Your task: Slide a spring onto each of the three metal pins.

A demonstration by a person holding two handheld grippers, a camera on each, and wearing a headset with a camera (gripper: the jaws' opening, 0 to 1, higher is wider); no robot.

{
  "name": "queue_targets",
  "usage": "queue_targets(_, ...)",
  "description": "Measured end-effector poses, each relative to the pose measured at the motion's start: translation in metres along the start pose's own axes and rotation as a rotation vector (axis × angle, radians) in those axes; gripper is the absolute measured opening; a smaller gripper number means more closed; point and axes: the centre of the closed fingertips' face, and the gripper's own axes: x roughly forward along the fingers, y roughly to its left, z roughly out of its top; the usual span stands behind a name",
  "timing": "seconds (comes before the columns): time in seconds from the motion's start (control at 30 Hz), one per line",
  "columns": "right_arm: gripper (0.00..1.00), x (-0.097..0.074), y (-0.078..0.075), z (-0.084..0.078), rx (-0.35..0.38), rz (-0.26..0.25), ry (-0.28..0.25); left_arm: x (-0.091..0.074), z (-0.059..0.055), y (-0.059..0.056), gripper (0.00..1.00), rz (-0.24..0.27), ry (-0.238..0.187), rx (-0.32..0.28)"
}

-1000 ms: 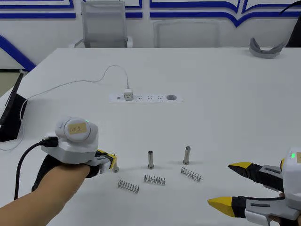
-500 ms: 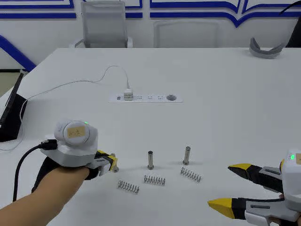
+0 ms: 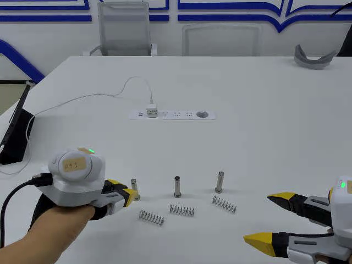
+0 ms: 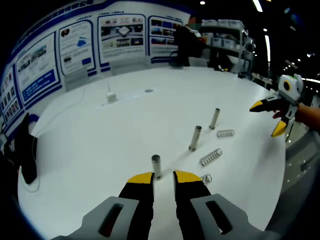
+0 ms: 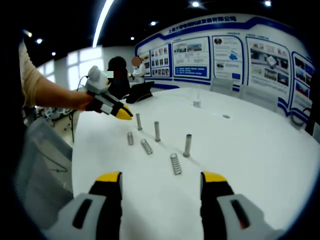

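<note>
L gripper (image 3: 125, 190) is hovering just beside the leftmost pin (image 3: 133, 188), w/ its jaws standing only narrowly apart and gripping nothing. In the left gripper view that pin is sitting just past the tips, not between them. R gripper (image 3: 263, 218) is hanging low on the right, well apart from the parts, jaws gaping wide, nothing in them.

All 3 pins are standing upright in a row on the white table (image 3: 247, 143): leftmost, mid pin (image 3: 177, 186), right pin (image 3: 220, 181). All are showing bare shafts, no coil on any. The 3 springs are lying flat on the table just in front of the pins, on the person's side: left spring (image 3: 150, 218), mid spring (image 3: 181, 209), right spring (image 3: 224, 204). None is touching a pin as far as I can tell.

Progress, judging from this: 0 of 3 done, and nothing is picked up yet. All 3 pickups and all 3 slide-ons are remaining. L side is looking set to work the leftmost pin, prob. bracing or grabbing it, but can't say for sure. A power strip (image 3: 171, 114) is sitting further back, not involved.
</note>
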Motion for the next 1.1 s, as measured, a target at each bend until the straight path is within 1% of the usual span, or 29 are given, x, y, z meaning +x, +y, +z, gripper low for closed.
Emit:
queue_targets(0.07,0.64,0.0,0.0,0.0,0.0,0.0,0.0,-0.003,-0.002,-0.004,0.16,-0.016,-0.008,0.003)
queue_targets(0.1,0.64,0.0,0.0,0.0,0.001,0.0,0.001,-0.005,-0.004,-0.008,0.16,-0.034,-0.012,0.013)
queue_targets(0.13,0.64,0.0,0.0,0.0,0.0,-0.001,0.001,-0.006,-0.006,-0.011,0.17,-0.046,-0.014,0.023)
queue_targets(0.17,0.64,0.0,0.0,-0.001,0.0,0.001,0.003,-0.006,-0.008,-0.017,0.17,-0.073,-0.014,0.05)
queue_targets(0.23,0.64,0.001,0.001,-0.002,-0.001,0.002,0.007,-0.006,-0.013,-0.022,0.19,-0.098,-0.007,0.08)
queue_targets(0.27,0.64,0.002,0.001,-0.002,-0.002,0.004,0.009,-0.006,-0.017,-0.027,0.2,-0.122,0.002,0.098)
queue_targets(0.33,0.64,0.002,0.002,-0.002,-0.004,0.006,0.011,-0.004,-0.021,-0.032,0.21,-0.153,0.006,0.113)
queue_targets(0.4,0.64,0.002,0.003,-0.001,-0.004,0.006,0.011,-0.003,-0.022,-0.036,0.21,-0.175,0.009,0.126)
queue_targets(0.6,0.64,0.001,0.001,-0.002,0.0,-0.002,0.014,0.004,-0.024,-0.048,0.26,-0.245,0.015,0.213)
queue_targets(0.7,0.64,0.001,0.001,-0.003,0.001,-0.004,0.016,0.01,-0.024,-0.05,0.27,-0.26,0.028,0.242)
queue_targets(0.8,0.64,0.001,0.0,-0.003,0.001,-0.006,0.016,0.016,-0.022,-0.052,0.29,-0.28,0.034,0.251)
queue_targets(0.9,0.64,0.0,-0.001,-0.003,0.002,-0.011,0.016,0.022,-0.024,-0.051,0.29,-0.292,0.05,0.259)
queue_targets(1.0,0.64,-0.001,-0.002,-0.003,0.005,-0.016,0.016,0.026,-0.028,-0.051,0.28,-0.308,0.072,0.258)
queue_targets(1.1,0.64,-0.001,-0.003,-0.004,0.007,-0.019,0.016,0.028,-0.036,-0.049,0.26,-0.312,0.108,0.27)
